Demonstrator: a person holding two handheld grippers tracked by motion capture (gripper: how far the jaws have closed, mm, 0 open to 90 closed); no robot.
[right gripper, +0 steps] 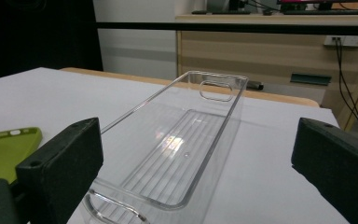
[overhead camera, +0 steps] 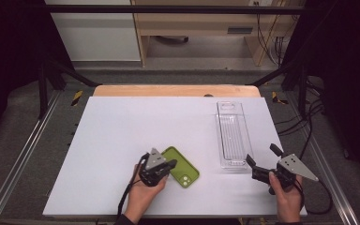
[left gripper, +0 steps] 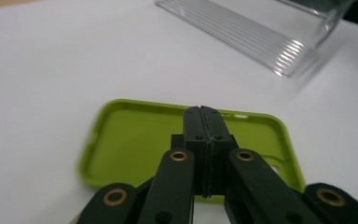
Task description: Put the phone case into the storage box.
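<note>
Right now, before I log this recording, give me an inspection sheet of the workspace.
Surface: white sheet over a wooden tabletop.
Job's things: green phone case lying open side up; clear plastic bin, empty, to its right.
Clutter: nothing seen.
Grippers: left gripper shut, jaws over the case; right gripper open, near the bin's near end.
Cables: one cable trails from each gripper; more hang at the back right.
Surroundings: black frame bars, wooden furniture behind.

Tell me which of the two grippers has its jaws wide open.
The right gripper, near the end of the clear plastic tray: its jaws stand far apart. The left gripper, over the green phone case, has its jaws pressed together.
</note>
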